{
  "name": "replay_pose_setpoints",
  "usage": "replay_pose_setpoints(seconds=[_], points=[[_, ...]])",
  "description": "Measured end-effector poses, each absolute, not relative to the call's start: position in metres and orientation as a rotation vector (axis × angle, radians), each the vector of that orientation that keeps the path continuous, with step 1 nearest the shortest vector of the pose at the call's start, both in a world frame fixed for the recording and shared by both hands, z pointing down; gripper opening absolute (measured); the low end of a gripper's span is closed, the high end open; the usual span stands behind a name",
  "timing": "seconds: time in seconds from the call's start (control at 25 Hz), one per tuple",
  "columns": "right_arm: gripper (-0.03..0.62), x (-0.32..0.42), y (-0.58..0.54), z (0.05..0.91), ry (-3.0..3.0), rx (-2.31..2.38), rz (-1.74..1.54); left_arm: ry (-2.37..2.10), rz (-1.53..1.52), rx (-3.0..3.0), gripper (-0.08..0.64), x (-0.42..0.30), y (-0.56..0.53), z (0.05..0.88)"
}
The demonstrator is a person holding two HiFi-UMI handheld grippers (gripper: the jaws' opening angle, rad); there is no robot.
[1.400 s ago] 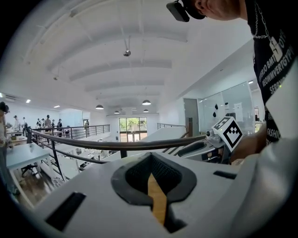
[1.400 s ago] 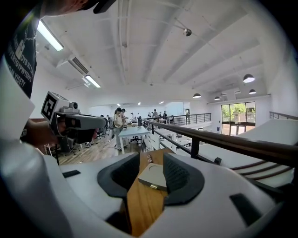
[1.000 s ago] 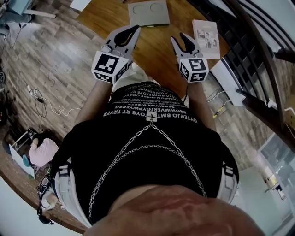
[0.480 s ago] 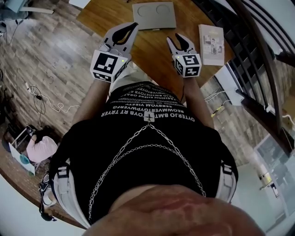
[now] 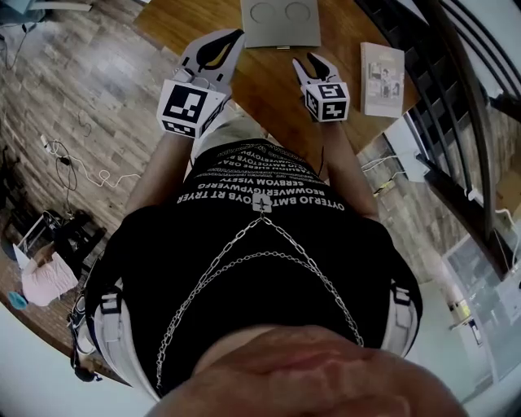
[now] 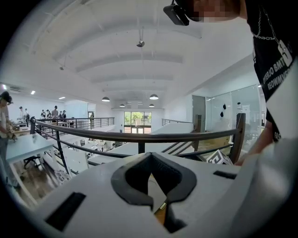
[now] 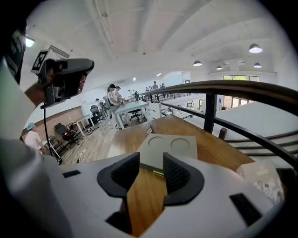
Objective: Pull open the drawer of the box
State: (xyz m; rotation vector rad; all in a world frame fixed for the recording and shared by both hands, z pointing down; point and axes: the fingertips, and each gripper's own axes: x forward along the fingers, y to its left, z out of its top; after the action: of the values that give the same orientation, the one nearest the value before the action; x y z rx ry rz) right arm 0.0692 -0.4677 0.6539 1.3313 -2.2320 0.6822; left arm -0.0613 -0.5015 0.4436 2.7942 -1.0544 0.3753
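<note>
A flat grey box point(image 5: 279, 20) with two round recesses in its lid lies at the far side of the wooden table point(image 5: 260, 89). A small brass drawer pull point(image 5: 282, 47) shows on its near edge. My right gripper point(image 5: 313, 61) hovers just short of that edge, open and empty. In the right gripper view the box point(image 7: 168, 148) and its pull point(image 7: 157, 172) lie straight ahead between the two pads, apart from them. My left gripper point(image 5: 234, 36) is held to the left of the box, tilted up towards the railing. Its fingertips point(image 6: 150, 156) meet, with nothing between them.
A booklet point(image 5: 383, 79) lies on the table to the right of the box and also shows in the right gripper view as a booklet point(image 7: 263, 181). A dark metal railing point(image 5: 444, 98) runs along the table's right side. Wooden floor point(image 5: 89, 98) with cables lies to the left.
Both grippers have moved forward towards the box, the right one closing most of the gap to its near edge. The jaws stand as before.
</note>
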Motion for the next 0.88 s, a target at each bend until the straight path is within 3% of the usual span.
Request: replay_pose_setpoints(seconds=[0.88], points=[[0.173, 0.055, -0.489, 0.789, -2.004, 1.276, 0.963, -1.071, 0.4, 2.721, 0.005, -0.083, -0.503, 0.478]])
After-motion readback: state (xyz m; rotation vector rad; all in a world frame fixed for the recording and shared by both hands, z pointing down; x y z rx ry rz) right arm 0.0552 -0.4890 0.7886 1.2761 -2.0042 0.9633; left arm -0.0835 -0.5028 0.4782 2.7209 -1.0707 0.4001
